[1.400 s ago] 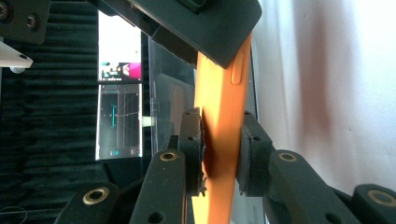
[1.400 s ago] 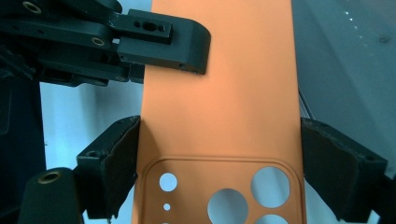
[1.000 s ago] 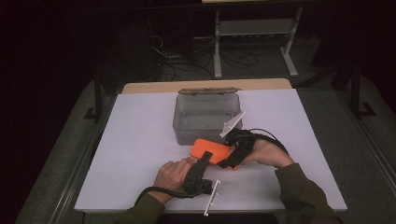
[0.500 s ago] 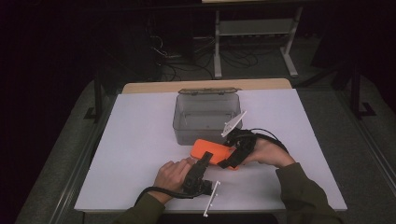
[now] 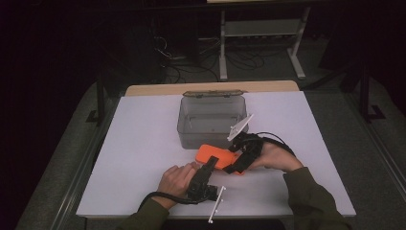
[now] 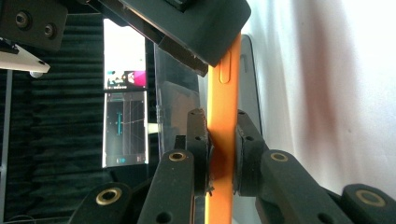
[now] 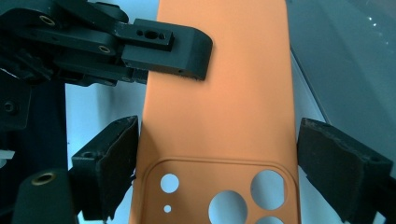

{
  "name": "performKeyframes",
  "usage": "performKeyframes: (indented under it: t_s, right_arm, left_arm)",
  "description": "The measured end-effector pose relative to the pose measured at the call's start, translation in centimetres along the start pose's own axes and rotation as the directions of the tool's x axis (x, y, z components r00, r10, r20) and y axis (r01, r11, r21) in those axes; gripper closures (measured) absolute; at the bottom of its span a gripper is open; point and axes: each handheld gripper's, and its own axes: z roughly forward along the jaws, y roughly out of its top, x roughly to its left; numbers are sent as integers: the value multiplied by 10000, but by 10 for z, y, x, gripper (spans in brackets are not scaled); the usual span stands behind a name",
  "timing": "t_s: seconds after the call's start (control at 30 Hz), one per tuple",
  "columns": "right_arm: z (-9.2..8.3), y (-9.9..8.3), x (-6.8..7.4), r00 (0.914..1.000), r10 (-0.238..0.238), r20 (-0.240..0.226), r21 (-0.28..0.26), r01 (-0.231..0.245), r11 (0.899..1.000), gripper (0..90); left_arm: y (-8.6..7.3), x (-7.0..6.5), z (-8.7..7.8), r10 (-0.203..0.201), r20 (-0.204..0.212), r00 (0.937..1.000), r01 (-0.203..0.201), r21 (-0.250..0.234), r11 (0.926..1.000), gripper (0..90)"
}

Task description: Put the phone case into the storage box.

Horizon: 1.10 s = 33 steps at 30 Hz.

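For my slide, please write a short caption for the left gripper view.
Left gripper clamps the thin edge of an orange phone case.

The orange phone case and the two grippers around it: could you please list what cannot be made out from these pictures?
- Orange phone case, high view: its right end is hidden under the right gripper.
- Right gripper view: the case's camera cutouts are cut off by the bottom edge; whether the right pad touches it is unclear.
- Left gripper view: the case is edge-on, so its faces are hidden.
- Clear box, high view: contents too dim to tell.
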Motion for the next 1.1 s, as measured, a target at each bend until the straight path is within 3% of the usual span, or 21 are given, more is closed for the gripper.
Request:
performKeyframes:
  t_s: [0.17,0.6,0.87,1.1]
  right_arm:
    - [-3,0,0,10000,31,31,-339,-30,9994,72]
    - [-13,-9,0,9986,212,475,-572,-185,9982,53]
    - [-21,-24,-1,9956,530,772,-956,-455,9944,31]
    - [-29,-46,1,9860,1064,1282,-1550,-861,9842,16]
  left_arm:
    - [0,0,0,-18,36,10000,18,-4,10000,797]
    - [-4,1,0,-172,143,9997,171,65,9998,797]
    - [-6,1,0,-173,216,9996,169,152,9997,797]
    - [-8,2,0,-206,249,9995,201,214,9996,797]
